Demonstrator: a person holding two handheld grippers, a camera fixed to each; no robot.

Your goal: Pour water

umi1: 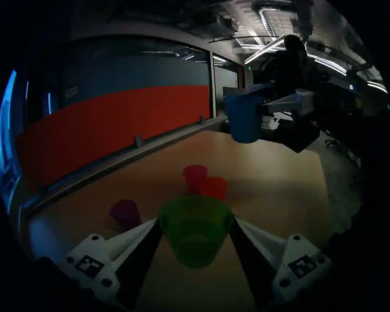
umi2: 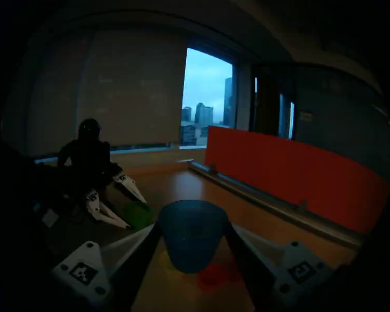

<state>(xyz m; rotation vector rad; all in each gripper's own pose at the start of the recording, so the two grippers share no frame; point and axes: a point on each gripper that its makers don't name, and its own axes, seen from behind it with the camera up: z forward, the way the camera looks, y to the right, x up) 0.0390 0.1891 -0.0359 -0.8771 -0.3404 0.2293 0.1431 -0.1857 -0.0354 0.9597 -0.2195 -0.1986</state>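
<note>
A translucent green cup (umi1: 196, 236) stands upright between the fingers of my left gripper (umi1: 195, 223), which is shut on it low over the wooden table (umi1: 278, 177). My right gripper (umi1: 249, 103) holds a blue cup (umi1: 244, 118) upright, high above the table's far side. In the right gripper view the blue cup (umi2: 192, 236) sits between the fingers of my right gripper (umi2: 192, 227). Farther left there, my left gripper (umi2: 134, 213) carries the green cup (umi2: 141, 216). It is too dark to tell whether either cup holds water.
A red cup (umi1: 194, 176), an orange-red cup (umi1: 215, 187) and a purple cup (umi1: 125, 212) stand on the table beyond the green cup. A red partition (umi1: 117, 125) runs along the table's far edge. A person's dark silhouette (umi2: 88, 151) is behind the left gripper.
</note>
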